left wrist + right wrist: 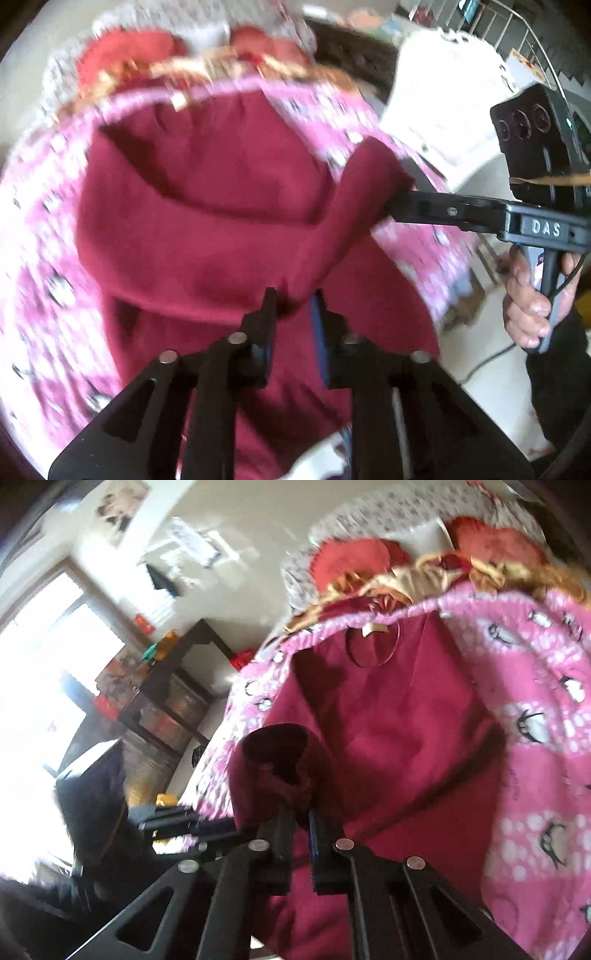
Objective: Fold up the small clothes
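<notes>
A dark red garment (207,206) lies spread on a pink penguin-print blanket (40,229); its neckline and label point to the far end (373,642). My left gripper (293,299) is shut on a fold of the red cloth at its near edge. My right gripper (397,201) comes in from the right and is shut on the sleeve end, lifted off the blanket. In the right wrist view the right gripper (301,814) pinches the sleeve cuff (277,753), and the left gripper (177,825) shows at the lower left. Both views are blurred.
Red heart-shaped cushions (351,561) and gold fabric (417,576) lie at the bed's far end. A dark shelf unit (166,701) stands to the left by a bright window (44,657). White furniture (447,99) and a metal rack (517,33) stand at the right.
</notes>
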